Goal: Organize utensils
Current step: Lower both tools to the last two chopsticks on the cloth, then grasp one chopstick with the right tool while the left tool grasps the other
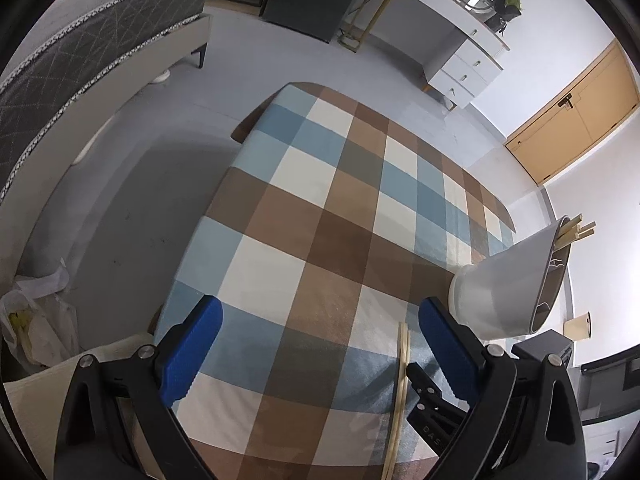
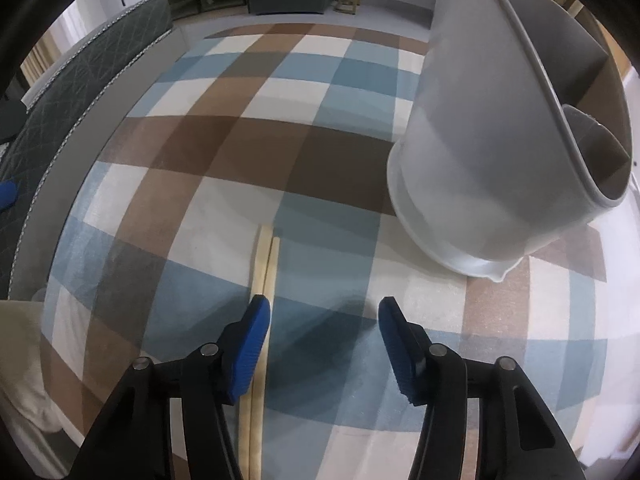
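A pair of pale wooden chopsticks (image 2: 266, 264) lies side by side on the checked tablecloth (image 2: 224, 148). My right gripper (image 2: 324, 302) hangs just over them, pointing steeply down, half open. Its left blue pad (image 2: 250, 344) overlaps the chopsticks and nothing sits between the pads. A grey utensil holder (image 2: 500, 160) with inner compartments stands at the right. In the left wrist view the same chopsticks (image 1: 402, 380) lie by my wide-open, empty left gripper (image 1: 320, 302). The holder (image 1: 508, 280) there has several chopsticks (image 1: 576, 232) sticking out of it.
A bed with a grey patterned cover (image 1: 80, 60) runs along the left of the table. On the floor lies a plastic bag (image 1: 36, 328). A white desk with drawers (image 1: 464, 64) and a wooden door (image 1: 572, 120) stand beyond the table's far edge.
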`<action>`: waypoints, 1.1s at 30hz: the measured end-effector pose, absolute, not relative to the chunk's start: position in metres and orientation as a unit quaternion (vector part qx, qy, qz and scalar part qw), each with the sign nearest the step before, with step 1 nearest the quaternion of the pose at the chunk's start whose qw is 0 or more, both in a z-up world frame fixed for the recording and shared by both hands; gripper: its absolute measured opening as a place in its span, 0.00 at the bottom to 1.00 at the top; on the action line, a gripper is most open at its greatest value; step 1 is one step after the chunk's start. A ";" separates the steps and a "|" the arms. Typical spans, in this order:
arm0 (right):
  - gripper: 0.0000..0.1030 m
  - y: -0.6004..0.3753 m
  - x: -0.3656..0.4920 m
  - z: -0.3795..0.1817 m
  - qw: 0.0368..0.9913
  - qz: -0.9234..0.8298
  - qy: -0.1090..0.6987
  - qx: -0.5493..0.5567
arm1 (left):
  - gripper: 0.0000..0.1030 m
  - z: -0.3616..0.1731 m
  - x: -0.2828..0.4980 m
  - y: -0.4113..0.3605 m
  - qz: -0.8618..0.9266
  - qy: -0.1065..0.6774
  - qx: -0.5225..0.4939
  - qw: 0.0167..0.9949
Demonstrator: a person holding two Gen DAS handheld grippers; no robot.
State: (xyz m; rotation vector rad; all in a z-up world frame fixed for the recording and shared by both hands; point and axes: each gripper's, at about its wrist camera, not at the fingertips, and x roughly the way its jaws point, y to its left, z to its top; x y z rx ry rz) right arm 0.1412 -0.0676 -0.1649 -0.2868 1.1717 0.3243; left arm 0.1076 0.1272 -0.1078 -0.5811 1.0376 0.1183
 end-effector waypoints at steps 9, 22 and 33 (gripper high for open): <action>0.51 -0.059 0.142 -0.169 0.809 0.148 0.550 -0.145 | 0.93 -0.109 0.107 0.137 0.056 0.493 -0.302 0.814; 0.03 -0.033 0.150 -0.166 0.805 0.213 0.533 -0.150 | 0.93 -0.118 0.102 0.172 0.105 0.483 -0.324 0.807; 0.03 -0.109 0.120 -0.125 0.840 0.221 0.495 0.023 | 0.93 -0.132 0.107 0.134 0.052 0.508 -0.269 0.817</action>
